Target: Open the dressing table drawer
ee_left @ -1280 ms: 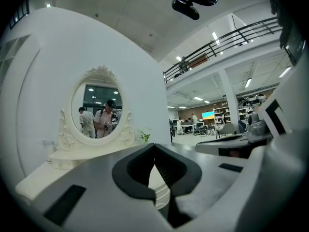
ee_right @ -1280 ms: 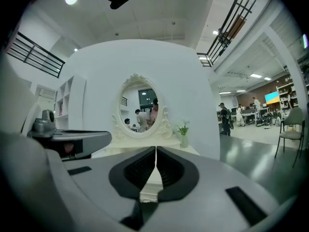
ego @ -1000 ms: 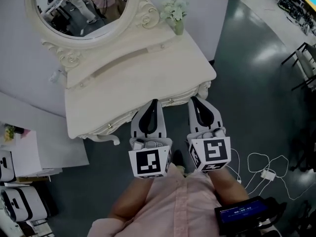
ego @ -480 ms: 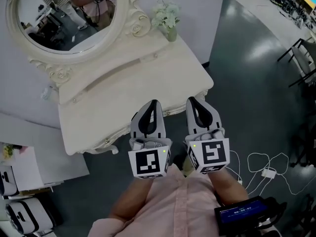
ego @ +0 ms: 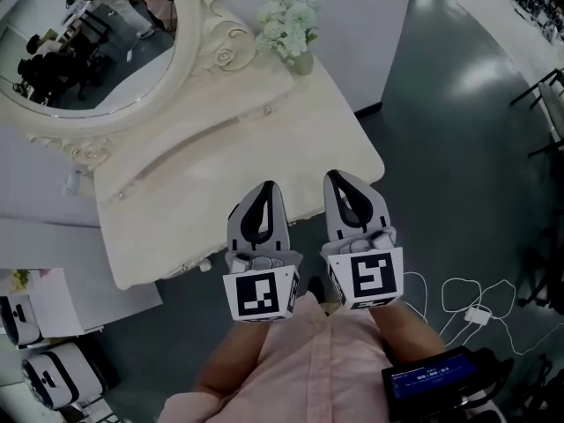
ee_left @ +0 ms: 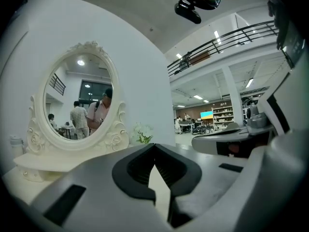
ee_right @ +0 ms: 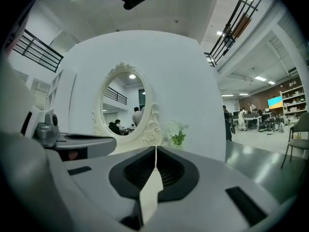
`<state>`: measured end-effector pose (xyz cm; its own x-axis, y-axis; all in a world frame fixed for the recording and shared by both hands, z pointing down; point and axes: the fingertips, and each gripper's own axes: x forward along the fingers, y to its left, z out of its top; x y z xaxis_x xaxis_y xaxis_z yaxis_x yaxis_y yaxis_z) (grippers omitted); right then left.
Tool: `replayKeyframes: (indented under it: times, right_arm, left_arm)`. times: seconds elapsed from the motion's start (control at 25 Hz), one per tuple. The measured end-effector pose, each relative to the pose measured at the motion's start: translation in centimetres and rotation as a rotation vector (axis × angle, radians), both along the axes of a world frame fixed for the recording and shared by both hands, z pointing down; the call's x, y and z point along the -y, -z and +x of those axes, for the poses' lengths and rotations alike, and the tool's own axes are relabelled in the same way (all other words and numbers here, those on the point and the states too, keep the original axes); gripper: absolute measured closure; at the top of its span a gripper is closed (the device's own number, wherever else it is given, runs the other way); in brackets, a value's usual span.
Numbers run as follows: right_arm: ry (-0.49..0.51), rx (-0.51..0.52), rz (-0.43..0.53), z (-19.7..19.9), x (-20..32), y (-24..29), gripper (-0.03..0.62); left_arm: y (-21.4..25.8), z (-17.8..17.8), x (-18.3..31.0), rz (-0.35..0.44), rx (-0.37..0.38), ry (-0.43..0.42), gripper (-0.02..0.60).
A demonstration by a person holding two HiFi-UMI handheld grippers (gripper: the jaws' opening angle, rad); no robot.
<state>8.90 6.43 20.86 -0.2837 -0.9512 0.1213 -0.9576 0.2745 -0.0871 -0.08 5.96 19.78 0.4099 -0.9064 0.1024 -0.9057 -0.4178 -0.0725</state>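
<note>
Nearest, the left gripper (ego: 266, 186) and the right gripper (ego: 336, 176) are held side by side in front of the person's pink shirt (ego: 317, 359). They point away from the body and nearly level. Both pairs of jaws are closed tip to tip with nothing between them, as each gripper view shows plainly.

Their tips lie over the near edge of the cream dressing table (ego: 220, 174), left and right of its middle. The drawer must sit in the front just under that edge. From the head view the overhanging top hides it, and only a strip of the carved front skirt (ego: 189, 267) shows to the left. No knob or handle can be made out.

The drawer is likely a light, stiff wooden box that slides straight toward the person. Its painted face looks smooth and somewhat slippery, so the hold belongs on the pull at the centre of the drawer front, not on the carving. The jaws would have to open first, then close on that pull. A crooked tug could jam the drawer.

Farther back on the bench stand the oval mirror (ego: 79, 51) at the far left and a small vase of flowers (ego: 293, 33) at the far right corner. Both look tippable, so a smooth pull seems wise.
</note>
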Motion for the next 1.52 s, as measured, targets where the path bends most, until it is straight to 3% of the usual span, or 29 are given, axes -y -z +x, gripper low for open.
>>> replayKeyframes:
  times: [0.44,0.92,1.52]
  right_arm:
    - [0.151,0.04,-0.014,1.1,11.2,-0.9,0.574]
    - [0.285,0.076,0.033,-0.9,16.4,1.8,0.574]
    - [0.301,0.015,-0.024,-4.7,20.8,-0.9,0.574]
  left_arm:
    - [0.2,1.2,9.5,0.002,0.046,0.153,0.56]
    - [2.9,-0.7,12.6,0.05,0.071,0.3,0.56]
    - [1.1,-4.7,16.9,0.02,0.019,0.317,0.56]
